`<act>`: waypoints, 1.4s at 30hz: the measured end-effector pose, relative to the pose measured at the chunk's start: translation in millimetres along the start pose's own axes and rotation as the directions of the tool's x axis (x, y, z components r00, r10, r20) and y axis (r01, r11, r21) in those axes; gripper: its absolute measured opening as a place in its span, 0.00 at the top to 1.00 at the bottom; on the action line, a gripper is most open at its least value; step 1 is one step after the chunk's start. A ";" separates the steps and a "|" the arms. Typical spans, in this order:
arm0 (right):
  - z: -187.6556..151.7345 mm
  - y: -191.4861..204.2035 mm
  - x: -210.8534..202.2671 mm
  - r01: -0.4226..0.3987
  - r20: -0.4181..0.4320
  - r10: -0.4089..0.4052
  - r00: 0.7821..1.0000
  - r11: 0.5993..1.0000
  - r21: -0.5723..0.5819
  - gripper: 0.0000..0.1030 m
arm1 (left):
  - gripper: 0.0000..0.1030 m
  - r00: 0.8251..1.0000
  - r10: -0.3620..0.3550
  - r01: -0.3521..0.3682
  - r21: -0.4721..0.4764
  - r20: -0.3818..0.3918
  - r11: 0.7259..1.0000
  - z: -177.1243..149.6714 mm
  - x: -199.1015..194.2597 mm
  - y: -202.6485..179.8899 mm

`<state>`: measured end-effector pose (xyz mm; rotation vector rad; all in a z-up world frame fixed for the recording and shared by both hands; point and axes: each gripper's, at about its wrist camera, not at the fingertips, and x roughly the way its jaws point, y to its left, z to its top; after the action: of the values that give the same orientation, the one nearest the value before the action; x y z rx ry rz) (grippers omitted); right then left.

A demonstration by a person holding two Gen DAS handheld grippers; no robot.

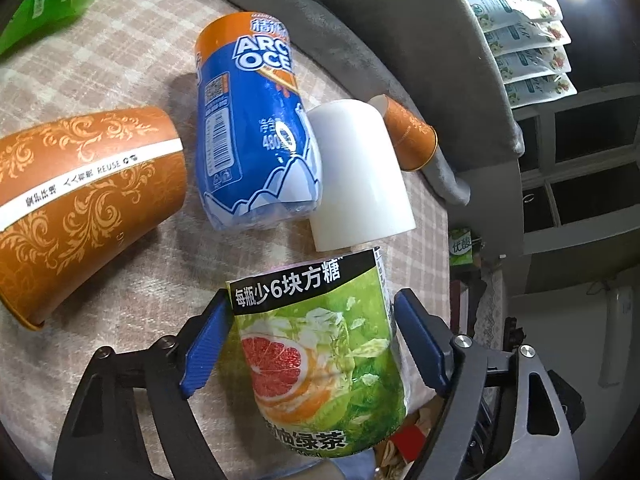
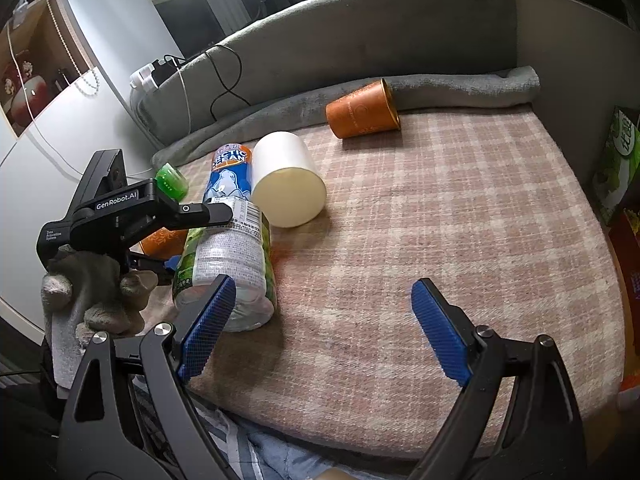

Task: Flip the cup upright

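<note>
A white cup (image 1: 358, 172) lies on its side on the plaid cloth, beside a blue bottle (image 1: 252, 128); it also shows in the right wrist view (image 2: 288, 178), open end toward the camera. An orange paper cup (image 1: 84, 200) lies on its side at the left. A smaller orange cup (image 2: 364, 110) lies on its side at the back. My left gripper (image 1: 312, 344) straddles a green tea bottle (image 1: 320, 344) that lies on the cloth; a gap shows beside the right pad. My right gripper (image 2: 320, 328) is open and empty above the cloth.
A grey padded backrest (image 2: 360, 36) and a rolled grey blanket (image 2: 460, 88) edge the plaid surface. A green bottle (image 1: 52, 0) lies at the far left. Cables and a power strip (image 2: 152, 74) hang at the back left. Boxes (image 2: 618, 160) stand at the right.
</note>
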<state>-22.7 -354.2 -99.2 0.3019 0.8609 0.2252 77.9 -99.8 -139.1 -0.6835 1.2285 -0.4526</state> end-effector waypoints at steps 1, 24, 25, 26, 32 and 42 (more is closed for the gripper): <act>0.1 -0.1 0.1 0.000 0.000 0.000 1.000 1.000 0.000 0.11 | 0.22 1.000 0.004 -0.004 0.005 0.004 1.000 0.0 0.1 -0.5; 3.9 4.6 -2.0 0.006 0.020 -0.006 1.000 1.000 0.008 0.11 | 0.26 0.985 0.080 -0.117 0.255 0.152 0.960 -15.9 -16.5 -39.0; 4.2 4.7 -1.9 0.007 0.020 -0.007 1.000 1.000 0.008 0.11 | 0.26 0.985 0.081 -0.120 0.262 0.154 0.958 -17.0 -16.6 -38.9; 4.2 4.8 -2.0 0.009 0.021 -0.009 1.000 1.000 0.007 0.11 | 0.26 0.984 0.082 -0.123 0.270 0.158 0.955 -18.0 -16.0 -40.1; 5.1 3.9 -3.5 0.016 0.027 -0.016 0.999 1.000 0.014 0.11 | 0.26 0.975 0.101 -0.164 0.329 0.200 0.930 -23.7 -18.1 -49.1; 5.3 2.6 -3.4 0.018 0.033 -0.018 0.999 0.999 0.027 0.11 | 0.27 0.933 0.130 -0.280 0.450 0.335 0.848 -36.5 -19.7 -60.5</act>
<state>-20.9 -353.7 -92.6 0.3218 0.8337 0.1917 40.0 -139.0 -90.0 -0.1625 0.8398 -0.4415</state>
